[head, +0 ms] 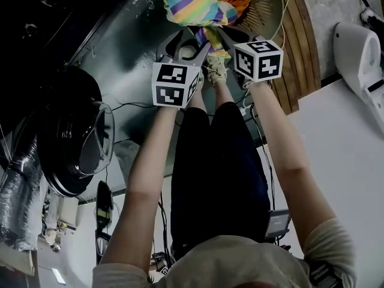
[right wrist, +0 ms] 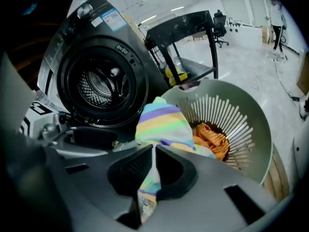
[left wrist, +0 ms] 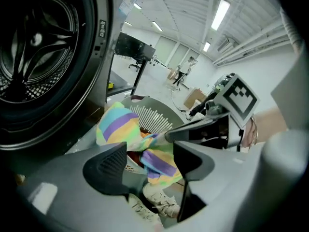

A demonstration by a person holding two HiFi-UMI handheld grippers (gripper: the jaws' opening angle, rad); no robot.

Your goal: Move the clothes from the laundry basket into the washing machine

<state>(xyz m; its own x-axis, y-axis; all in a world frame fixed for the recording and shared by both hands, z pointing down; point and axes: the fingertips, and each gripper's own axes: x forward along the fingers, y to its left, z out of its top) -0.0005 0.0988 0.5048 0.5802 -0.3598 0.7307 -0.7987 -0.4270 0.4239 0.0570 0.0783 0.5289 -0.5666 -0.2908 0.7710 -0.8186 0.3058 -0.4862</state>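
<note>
Striped cloth [right wrist: 161,124] bunched atop the basket [right wrist: 260,129], centre frame. Right gripper [right wrist: 153,166] is clamped on its edge to lift it out. Left gripper [left wrist: 149,163] jaws are apart, probably ready to help. Washer [right wrist: 104,81] drum stands open, upper left.

On the glossy grey floor [right wrist: 251,66], a green laundry basket [right wrist: 251,129] is set just beside the front-loading washing machine [right wrist: 96,81]; a slatted wooden board [head: 294,53] lies beside it.
</note>
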